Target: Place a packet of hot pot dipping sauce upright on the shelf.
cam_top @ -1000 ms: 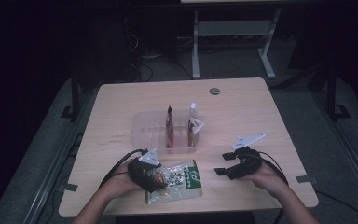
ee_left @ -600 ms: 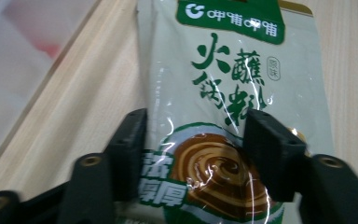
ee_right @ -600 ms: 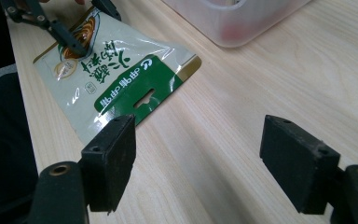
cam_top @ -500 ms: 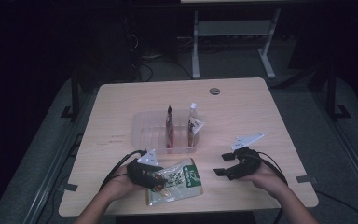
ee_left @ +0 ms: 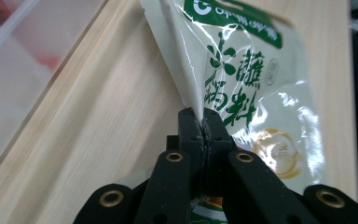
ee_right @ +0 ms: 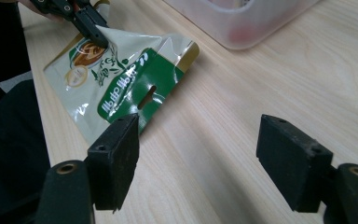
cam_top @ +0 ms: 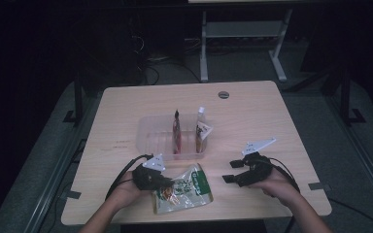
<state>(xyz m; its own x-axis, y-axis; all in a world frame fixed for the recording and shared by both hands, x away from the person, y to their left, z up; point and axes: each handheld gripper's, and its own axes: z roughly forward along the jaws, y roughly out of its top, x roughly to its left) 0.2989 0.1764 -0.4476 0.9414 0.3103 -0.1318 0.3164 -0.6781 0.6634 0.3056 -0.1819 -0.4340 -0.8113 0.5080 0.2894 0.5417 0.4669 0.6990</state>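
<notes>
High view: at the near edge of the table [cam_top: 126, 111], our left tool [cam_top: 161, 182] pinches the side seam of a green-and-cream snack pouch [cam_top: 184, 190] that lies flat just in front of a clear plastic tray [cam_top: 148, 141], where two other sachets [cam_top: 177, 136] stand upright. In the left gripper view the jaws sit clamped tight on the thin edge of the film. Our right tool [ee_right: 205, 158] waits nearby with its jaws spread wide, holding nothing, the pouch's green header and hang slot just beyond its tips. We judge the pouch light, soft and glossy, so likely to slide or fold if lifted by one corner. The flat sealed seams and the stiffer green header look to us the safest places to take hold; the filled middle would probably crumple.
</notes>
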